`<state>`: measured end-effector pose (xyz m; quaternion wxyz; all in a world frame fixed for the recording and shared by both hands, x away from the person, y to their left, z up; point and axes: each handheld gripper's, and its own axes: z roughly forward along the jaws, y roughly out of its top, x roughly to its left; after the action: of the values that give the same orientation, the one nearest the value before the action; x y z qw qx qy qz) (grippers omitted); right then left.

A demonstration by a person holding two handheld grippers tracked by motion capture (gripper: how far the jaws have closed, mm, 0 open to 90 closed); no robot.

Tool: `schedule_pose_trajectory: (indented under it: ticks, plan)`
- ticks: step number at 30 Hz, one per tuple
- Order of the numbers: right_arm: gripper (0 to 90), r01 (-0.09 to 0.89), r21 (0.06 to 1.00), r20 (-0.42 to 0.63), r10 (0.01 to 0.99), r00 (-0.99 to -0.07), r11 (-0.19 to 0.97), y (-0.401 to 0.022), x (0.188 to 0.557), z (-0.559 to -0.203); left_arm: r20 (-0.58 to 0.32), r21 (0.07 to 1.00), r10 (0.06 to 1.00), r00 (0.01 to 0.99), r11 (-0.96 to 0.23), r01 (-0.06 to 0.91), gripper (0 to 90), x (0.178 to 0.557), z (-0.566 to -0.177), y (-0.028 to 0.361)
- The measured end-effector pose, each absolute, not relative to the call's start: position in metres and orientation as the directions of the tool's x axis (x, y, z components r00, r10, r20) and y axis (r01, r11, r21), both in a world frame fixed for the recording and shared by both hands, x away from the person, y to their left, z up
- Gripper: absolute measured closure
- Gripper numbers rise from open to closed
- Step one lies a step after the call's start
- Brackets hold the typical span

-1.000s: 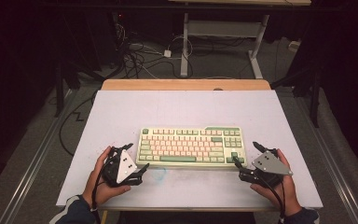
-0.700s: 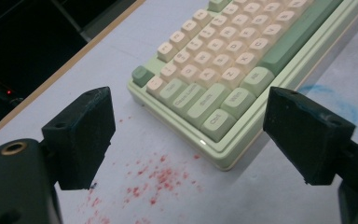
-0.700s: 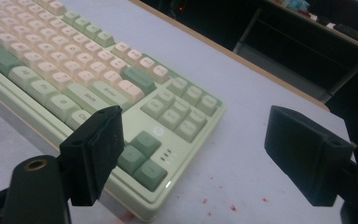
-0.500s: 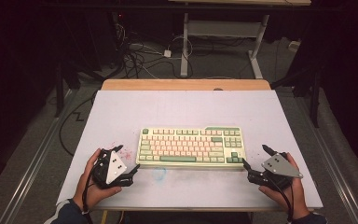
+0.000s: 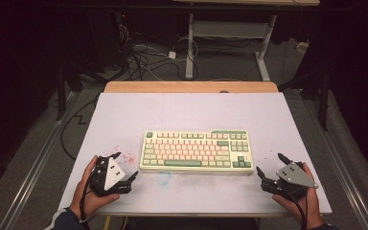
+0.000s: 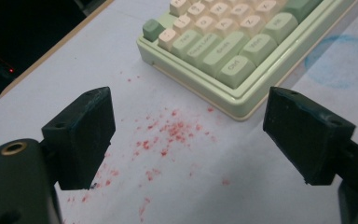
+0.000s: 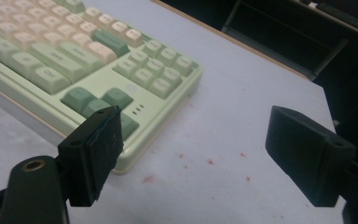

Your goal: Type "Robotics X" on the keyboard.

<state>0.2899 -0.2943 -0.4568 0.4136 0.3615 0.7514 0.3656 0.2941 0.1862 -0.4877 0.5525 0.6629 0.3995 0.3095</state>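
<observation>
A pale green keyboard with cream and green keys lies flat in the middle of the white table. My left gripper rests on the table just off the keyboard's near left corner, open and holding nothing. Its own view shows the gap of my left gripper over bare table with red specks. My right gripper sits off the near right corner, open too. In its own view, my right gripper has its jaws wide apart beside the keyboard's arrow keys.
Red specks stain the table near the left gripper, and a faint blue smudge lies in front of the keyboard. A wooden strip edges the table's far side. Cables and desk legs lie on the floor beyond.
Both hands have drawn back toward the near edge and slightly outward from the keyboard's corners. Both grippers have stayed open. The keyboard has not moved.
</observation>
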Motion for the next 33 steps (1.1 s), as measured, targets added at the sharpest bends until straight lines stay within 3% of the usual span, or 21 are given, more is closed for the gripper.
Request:
schedule_pose_trajectory:
  ticks: [9, 33]
  plan:
    - [16.8, 0.277, 0.849, -0.332, 0.862, -0.383, 0.45, -0.306, 0.282, -0.472, -0.034, 0.973, 0.88, 0.474, -0.08, 0.217, 15.5, 0.289, -0.498, 0.191]
    - [17.2, 0.245, 0.861, -0.343, 0.864, -0.368, 0.446, -0.303, 0.278, -0.469, -0.025, 0.97, 0.866, 0.5, -0.1, 0.221, 15.5, 0.287, -0.503, 0.184]
